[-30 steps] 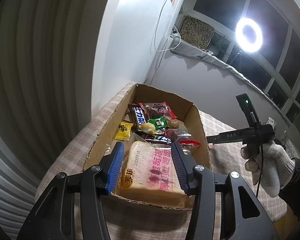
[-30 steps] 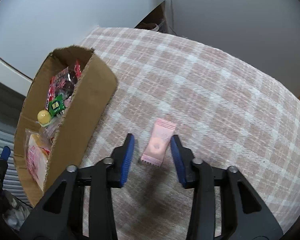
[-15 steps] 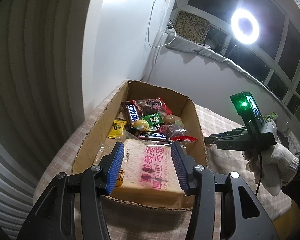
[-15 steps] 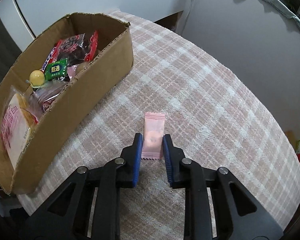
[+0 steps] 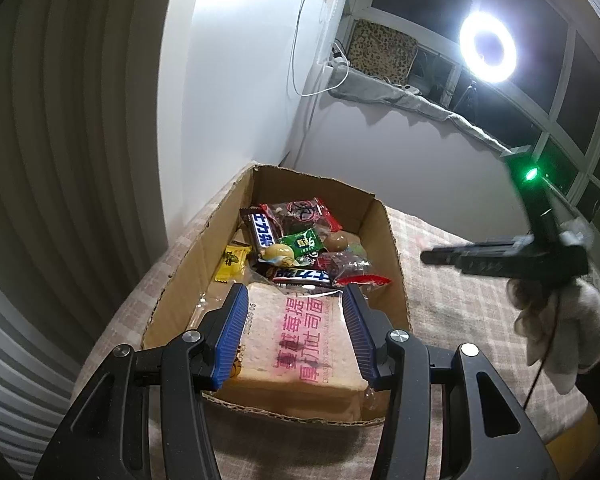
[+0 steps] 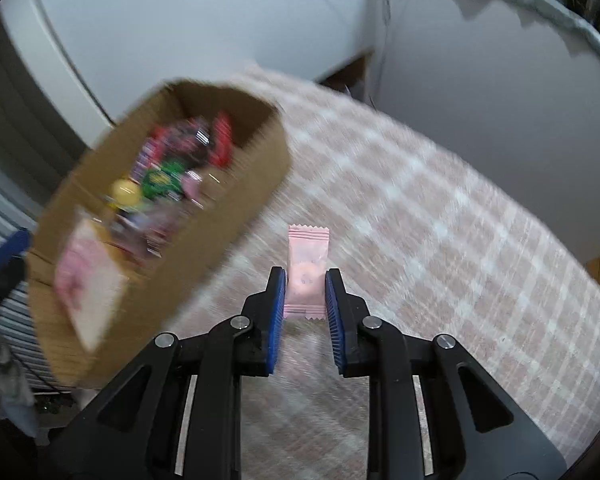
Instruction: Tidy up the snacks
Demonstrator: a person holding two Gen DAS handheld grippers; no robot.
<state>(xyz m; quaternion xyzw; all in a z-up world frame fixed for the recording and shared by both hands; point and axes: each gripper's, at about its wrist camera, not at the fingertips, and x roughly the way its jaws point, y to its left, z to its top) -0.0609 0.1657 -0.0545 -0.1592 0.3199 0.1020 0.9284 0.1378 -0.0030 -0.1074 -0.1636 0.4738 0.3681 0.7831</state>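
A small pink candy packet [image 6: 307, 256] is pinched between the blue pads of my right gripper [image 6: 305, 284], which is shut on it and holds it above the checked tablecloth [image 6: 440, 240]. The cardboard box [image 6: 204, 240] of snacks sits to its left, blurred. In the left wrist view the box [image 5: 397, 264] holds a large bread packet [image 5: 300, 344], chocolate bars [image 5: 263, 232] and several small sweets. My left gripper [image 5: 296, 320] hovers open over the bread at the box's near end. The right gripper [image 5: 427, 257] shows side-on to the right of the box, in a gloved hand [image 5: 560, 320].
The table stands in a corner, with a white wall [image 5: 240, 80] behind the box and a curtain [image 5: 60, 160] on the left. A bright ring light [image 5: 487, 49] shines at the window. The checked cloth [image 5: 452, 304] stretches right of the box.
My right gripper closed on the pink candy packet, lifted it off the cloth and swung toward the box. The left gripper stayed over the bread, still open.
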